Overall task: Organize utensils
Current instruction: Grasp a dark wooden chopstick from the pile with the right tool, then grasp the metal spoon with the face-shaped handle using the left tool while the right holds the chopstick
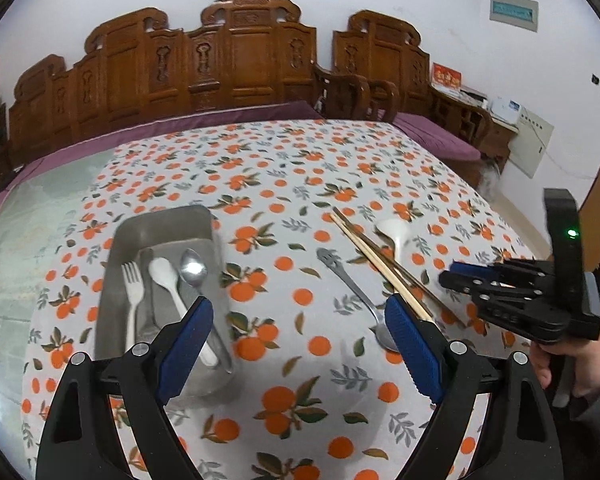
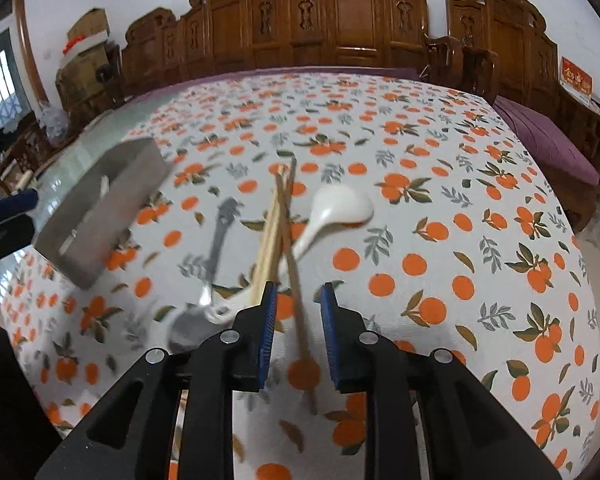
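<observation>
Chopsticks (image 2: 284,216) loose on bench (image 2: 440,184) between parted pads of right hand-held gripper (image 2: 298,300); left hand-held gripper (image 1: 300,320) spread wide, empty, near tray (image 1: 160,224).

A fork (image 1: 134,286) lies in the tray (image 1: 156,224), chopsticks (image 1: 380,264) to its right.

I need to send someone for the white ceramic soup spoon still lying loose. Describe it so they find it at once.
Start at the rectangular steel tray on the orange-print tablecloth; look right, past the long-handled steel spoon and the wooden chopsticks. The white ceramic soup spoon lies just beyond, its handle crossed by them: the only white, deep-bowled piece outside the tray.
</observation>
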Motion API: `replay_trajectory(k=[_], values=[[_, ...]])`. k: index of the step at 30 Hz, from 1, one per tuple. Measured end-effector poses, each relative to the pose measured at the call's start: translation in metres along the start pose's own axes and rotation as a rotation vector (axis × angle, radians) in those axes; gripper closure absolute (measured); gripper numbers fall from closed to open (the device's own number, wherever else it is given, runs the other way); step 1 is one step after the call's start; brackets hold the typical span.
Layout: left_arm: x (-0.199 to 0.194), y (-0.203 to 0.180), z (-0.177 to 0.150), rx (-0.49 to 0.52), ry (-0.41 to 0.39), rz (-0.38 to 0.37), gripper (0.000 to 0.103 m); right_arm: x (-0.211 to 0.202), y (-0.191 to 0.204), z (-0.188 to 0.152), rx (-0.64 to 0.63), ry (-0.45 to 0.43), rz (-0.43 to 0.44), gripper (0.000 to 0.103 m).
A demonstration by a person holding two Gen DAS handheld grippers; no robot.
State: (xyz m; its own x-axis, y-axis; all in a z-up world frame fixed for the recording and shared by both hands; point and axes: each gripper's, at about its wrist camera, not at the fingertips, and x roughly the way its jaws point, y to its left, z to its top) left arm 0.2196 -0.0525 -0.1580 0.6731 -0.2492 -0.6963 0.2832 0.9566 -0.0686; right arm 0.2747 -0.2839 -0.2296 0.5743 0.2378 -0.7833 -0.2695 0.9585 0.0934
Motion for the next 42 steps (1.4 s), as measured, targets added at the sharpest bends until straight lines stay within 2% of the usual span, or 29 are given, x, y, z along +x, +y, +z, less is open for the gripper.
replay_trajectory(k=[3, 6, 19, 21, 22, 24, 27, 30, 35, 40, 42], values=[[0.007, -0.007, -0.005, 0.016, 0.02, -0.004, 0.019, 0.014, -0.005, -0.004, 0.012, 0.032, 0.022, 0.078], [0.013, -0.014, -0.01, 0.033, 0.035, -0.007, 0.019, 0.027, -0.003, -0.009, -0.036, 0.07, -0.01, 0.078], [0.04, -0.027, -0.024, 0.046, 0.075, 0.025, 0.019, 0.031, 0.004, -0.009, -0.12, 0.051, -0.03, 0.08], [0.043, -0.026, -0.023, 0.034, 0.073, 0.032, 0.019, 0.031, 0.004, -0.008, -0.124, 0.05, -0.03, 0.088], [0.044, -0.026, -0.023, 0.033, 0.073, 0.036, 0.019, 0.031, 0.004, -0.008, -0.124, 0.051, -0.025, 0.095], [0.047, -0.027, -0.022, 0.034, 0.078, 0.048, 0.019, 0.03, 0.003, -0.008, -0.116, 0.046, -0.003, 0.097], [0.052, -0.031, -0.02, 0.039, 0.092, 0.05, 0.019, 0.021, -0.001, -0.003, -0.094, -0.003, -0.014, 0.097], [0.062, -0.038, -0.017, 0.049, 0.111, 0.06, 0.026, 0.011, -0.009, 0.002, -0.052, -0.047, 0.007, 0.097], [0.088, -0.05, -0.01, 0.011, 0.177, 0.035, 0.036, 0.005, -0.015, 0.005, -0.027, -0.073, 0.028, 0.097], [0.113, -0.065, -0.005, 0.023, 0.247, 0.064, 0.046, 0.004, -0.02, 0.005, -0.012, -0.077, 0.032, 0.097], [0.122, -0.069, -0.003, 0.025, 0.272, 0.085, 0.053, 0.004, -0.021, 0.006, -0.006, -0.082, 0.035, 0.097]])
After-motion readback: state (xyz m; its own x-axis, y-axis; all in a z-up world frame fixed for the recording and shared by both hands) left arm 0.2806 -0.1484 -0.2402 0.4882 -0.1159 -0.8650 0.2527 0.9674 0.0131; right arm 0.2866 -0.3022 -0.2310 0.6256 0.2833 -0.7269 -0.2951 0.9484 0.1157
